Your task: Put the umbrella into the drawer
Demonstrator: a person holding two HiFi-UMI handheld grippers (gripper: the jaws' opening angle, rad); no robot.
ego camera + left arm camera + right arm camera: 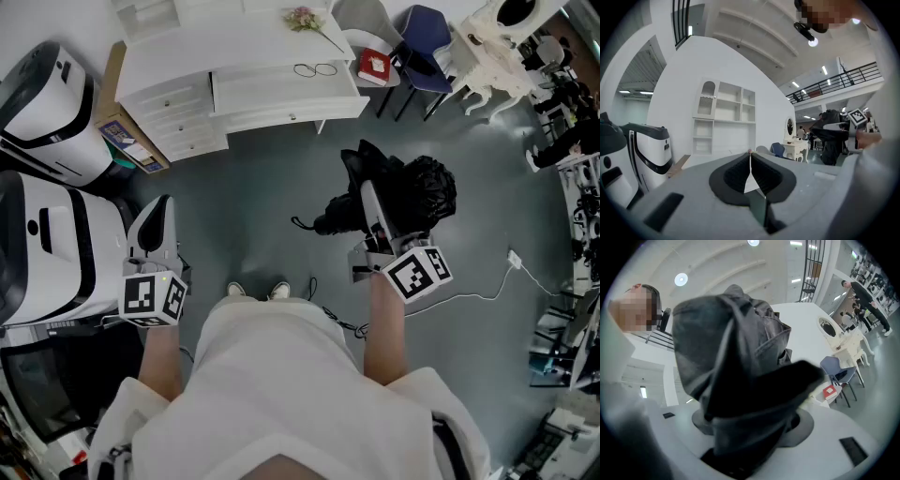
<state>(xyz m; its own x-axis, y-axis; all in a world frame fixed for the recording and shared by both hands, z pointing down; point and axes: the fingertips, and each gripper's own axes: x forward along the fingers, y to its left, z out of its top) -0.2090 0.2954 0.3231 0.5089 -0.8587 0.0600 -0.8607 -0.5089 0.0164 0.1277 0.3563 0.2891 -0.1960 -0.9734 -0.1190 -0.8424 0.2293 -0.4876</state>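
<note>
In the head view the umbrella is a black, folded and crumpled bundle. The right gripper holds it in the air over the grey floor, well apart from the white desk and its wide drawer. The left gripper is beside a white machine. In the left gripper view the jaws are pressed together with nothing between them. A white wall with a shelf unit is ahead, and the umbrella shows far at the right. In the right gripper view dark grey, wrinkled fabric fills the space between the jaws, which pinch it. A blue chair stands behind on the floor.
</note>
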